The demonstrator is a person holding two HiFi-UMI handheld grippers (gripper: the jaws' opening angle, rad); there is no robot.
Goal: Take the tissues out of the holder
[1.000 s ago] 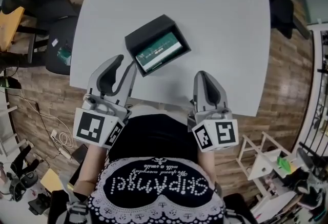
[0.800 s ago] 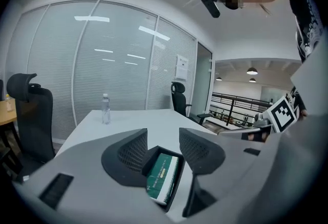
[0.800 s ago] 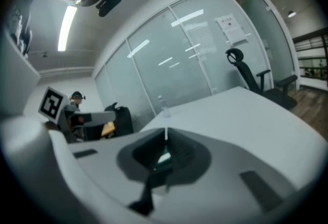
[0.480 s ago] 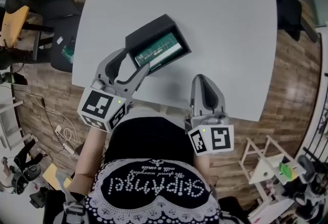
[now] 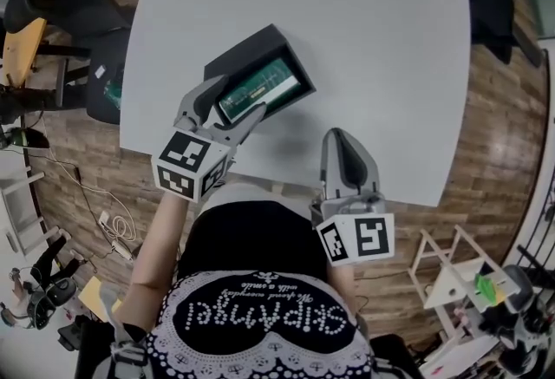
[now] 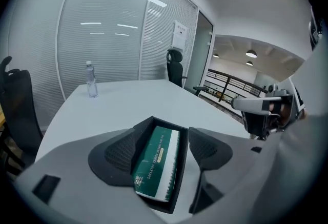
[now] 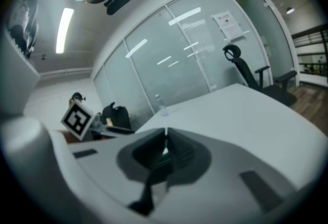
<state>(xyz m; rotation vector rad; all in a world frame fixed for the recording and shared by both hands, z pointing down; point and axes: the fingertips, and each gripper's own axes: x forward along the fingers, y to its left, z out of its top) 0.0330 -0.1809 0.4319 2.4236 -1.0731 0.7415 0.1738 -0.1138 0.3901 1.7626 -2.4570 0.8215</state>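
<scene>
1. The tissues (image 5: pixel 260 91) lie in the black holder (image 5: pixel 250 52), near the table's (image 5: pixel 373 30) front edge.
2. I'd guess the green pack is light and soft, with a slick wrap. A firm pinch across its long sides at the near end should do, though the holder may lift with it.
3. The left gripper (image 5: pixel 231 104) stands wide open astride the pack, its pads clear of it.
4. The right gripper (image 5: pixel 343 136) is closed and empty, at the table edge.
5. A second ago the left gripper hung back off the table. It has since dropped forward over the holder, and its jaws have just been opening. The right one hasn't budged.
</scene>
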